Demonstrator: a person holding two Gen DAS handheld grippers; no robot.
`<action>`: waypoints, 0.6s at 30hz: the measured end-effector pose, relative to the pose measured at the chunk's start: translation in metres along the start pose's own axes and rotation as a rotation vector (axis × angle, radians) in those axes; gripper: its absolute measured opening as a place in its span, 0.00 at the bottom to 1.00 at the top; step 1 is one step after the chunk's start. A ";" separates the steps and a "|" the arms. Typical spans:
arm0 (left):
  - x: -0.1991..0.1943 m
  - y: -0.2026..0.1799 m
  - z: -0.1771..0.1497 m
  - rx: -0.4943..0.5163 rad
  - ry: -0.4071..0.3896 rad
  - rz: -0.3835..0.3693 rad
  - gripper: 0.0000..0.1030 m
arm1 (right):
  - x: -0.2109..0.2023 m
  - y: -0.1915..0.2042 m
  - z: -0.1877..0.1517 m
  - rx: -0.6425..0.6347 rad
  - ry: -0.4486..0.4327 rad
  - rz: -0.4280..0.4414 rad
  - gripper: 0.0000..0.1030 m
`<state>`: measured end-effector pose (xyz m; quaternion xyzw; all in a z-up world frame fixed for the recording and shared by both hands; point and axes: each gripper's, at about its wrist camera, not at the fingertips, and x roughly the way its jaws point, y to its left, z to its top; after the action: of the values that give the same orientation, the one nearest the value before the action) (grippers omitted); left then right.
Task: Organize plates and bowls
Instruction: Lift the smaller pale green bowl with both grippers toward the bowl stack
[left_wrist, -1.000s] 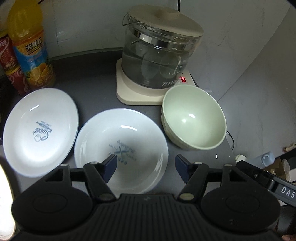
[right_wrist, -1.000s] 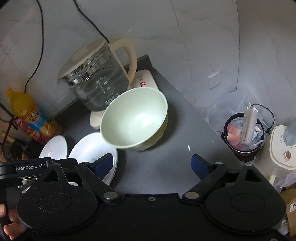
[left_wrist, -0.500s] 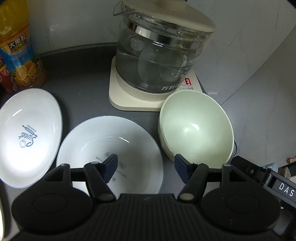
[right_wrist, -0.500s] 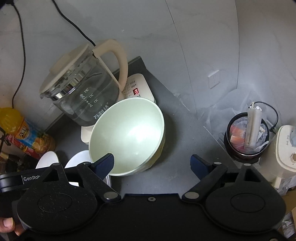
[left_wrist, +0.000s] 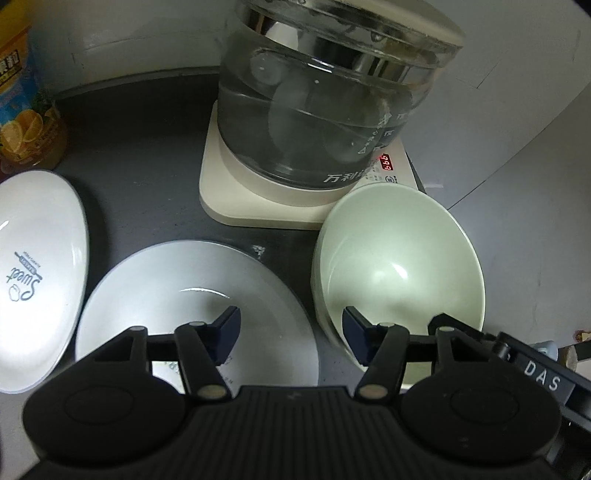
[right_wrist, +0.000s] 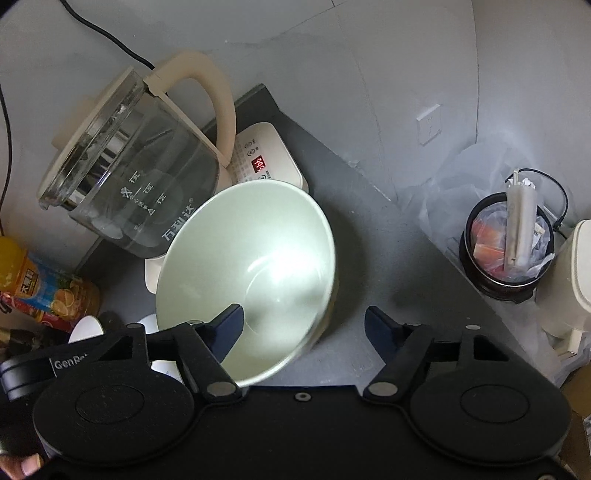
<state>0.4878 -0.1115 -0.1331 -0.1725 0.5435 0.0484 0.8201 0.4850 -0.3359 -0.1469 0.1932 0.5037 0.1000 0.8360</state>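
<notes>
A pale green bowl (left_wrist: 399, 273) stands on the dark counter in front of the kettle base. Beside it on the left lies a white plate (left_wrist: 195, 306), and farther left a second white plate (left_wrist: 37, 277) printed "Sweet". My left gripper (left_wrist: 291, 332) hovers low over the gap between plate and bowl, one finger above each. Its jaws are closing with nothing pressed. In the right wrist view, my right gripper (right_wrist: 303, 325) straddles the near rim of the bowl (right_wrist: 251, 266), left finger inside, right finger outside and apart from it. Its jaws are closing.
A glass kettle (left_wrist: 325, 92) on a cream base (left_wrist: 258, 206) stands right behind the bowl. An orange juice bottle (left_wrist: 22, 110) is at the back left. Past the counter's right edge (right_wrist: 424, 229) are a black bin (right_wrist: 506, 251) and a white appliance (right_wrist: 576, 280).
Both grippers have moved forward and down, so the bowl and plates look bigger. The right gripper's fingers have drawn closer together, and its left finger now sits inside the bowl.
</notes>
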 end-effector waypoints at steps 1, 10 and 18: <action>0.002 0.000 0.000 -0.003 0.006 0.002 0.54 | 0.002 0.001 0.001 0.000 0.003 0.000 0.65; 0.014 0.001 0.005 -0.048 0.019 -0.081 0.16 | 0.018 0.005 0.000 -0.011 0.020 -0.054 0.31; 0.009 -0.003 0.001 -0.032 0.013 -0.101 0.10 | 0.011 -0.006 -0.005 0.014 0.011 -0.045 0.17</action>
<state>0.4928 -0.1147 -0.1402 -0.2130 0.5388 0.0142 0.8149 0.4853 -0.3363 -0.1601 0.1873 0.5133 0.0788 0.8338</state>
